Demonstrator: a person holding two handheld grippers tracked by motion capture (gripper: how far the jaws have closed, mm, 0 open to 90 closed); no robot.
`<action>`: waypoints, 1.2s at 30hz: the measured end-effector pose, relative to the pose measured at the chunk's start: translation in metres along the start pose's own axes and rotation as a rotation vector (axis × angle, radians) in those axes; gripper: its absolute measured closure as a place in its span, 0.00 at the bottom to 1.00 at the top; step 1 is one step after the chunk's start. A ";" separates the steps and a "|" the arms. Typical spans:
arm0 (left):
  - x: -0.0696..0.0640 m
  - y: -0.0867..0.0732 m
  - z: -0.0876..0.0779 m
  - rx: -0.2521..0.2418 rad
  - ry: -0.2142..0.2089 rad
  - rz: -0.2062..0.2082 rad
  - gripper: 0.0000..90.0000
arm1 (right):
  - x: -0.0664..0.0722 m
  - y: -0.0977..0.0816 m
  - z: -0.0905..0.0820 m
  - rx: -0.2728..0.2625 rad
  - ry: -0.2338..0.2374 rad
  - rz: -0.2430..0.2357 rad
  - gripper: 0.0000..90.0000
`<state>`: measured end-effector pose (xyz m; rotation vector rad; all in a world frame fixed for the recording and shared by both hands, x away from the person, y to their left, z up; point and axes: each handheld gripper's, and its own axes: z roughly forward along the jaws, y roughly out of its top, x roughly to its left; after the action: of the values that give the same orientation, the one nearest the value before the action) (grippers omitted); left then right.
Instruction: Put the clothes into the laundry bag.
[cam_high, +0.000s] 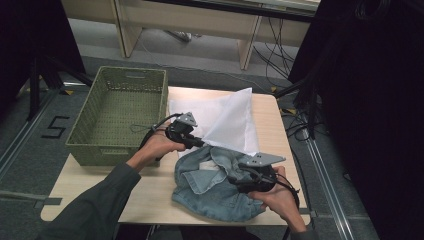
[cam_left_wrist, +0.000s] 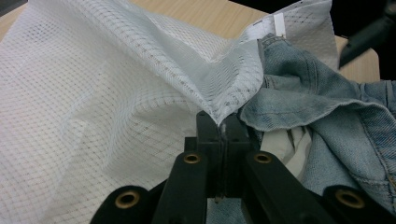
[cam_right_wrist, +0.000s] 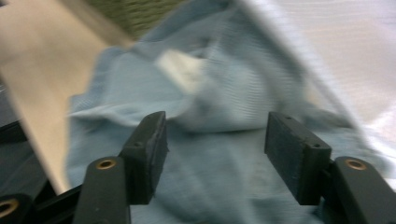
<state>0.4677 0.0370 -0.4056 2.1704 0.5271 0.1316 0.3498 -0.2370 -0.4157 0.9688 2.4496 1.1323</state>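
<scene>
- The left gripper (cam_high: 199, 142) has its jaws clamped together on an edge of the mesh bag (cam_high: 227, 122), pinching the white netting; the left gripper view shows the fabric (cam_left_wrist: 116, 93) tenting up from the closed jaws.
- The bag lies on the tabletop (cam_high: 100, 187), its far part spread flat and one corner lifted.
- The denim garment (cam_high: 215, 185) sits crumpled at the near edge of the tabletop, partly under the bag's lifted edge and touching it.
- The right gripper (cam_high: 240, 177) is over the denim with its jaws wide apart, nothing pinched; denim (cam_right_wrist: 215, 154) lies between and beyond them.
- A green basket (cam_high: 120, 107) stands at the tabletop's left, just beside the bag.
</scene>
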 end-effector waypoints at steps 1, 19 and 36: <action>-0.001 0.000 0.000 -0.007 0.005 -0.015 0.98 | 0.011 -0.001 0.004 -0.003 0.018 -0.046 0.41; -0.005 0.001 0.002 -0.009 -0.001 -0.011 0.98 | 0.036 0.010 0.065 0.102 -0.159 -0.161 0.92; -0.006 0.005 -0.002 -0.028 0.017 -0.001 0.98 | -0.051 0.013 0.080 0.121 -0.330 0.030 0.84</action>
<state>0.4633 0.0333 -0.3999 2.1434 0.5328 0.1559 0.4332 -0.2197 -0.4599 1.1310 2.2607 0.7664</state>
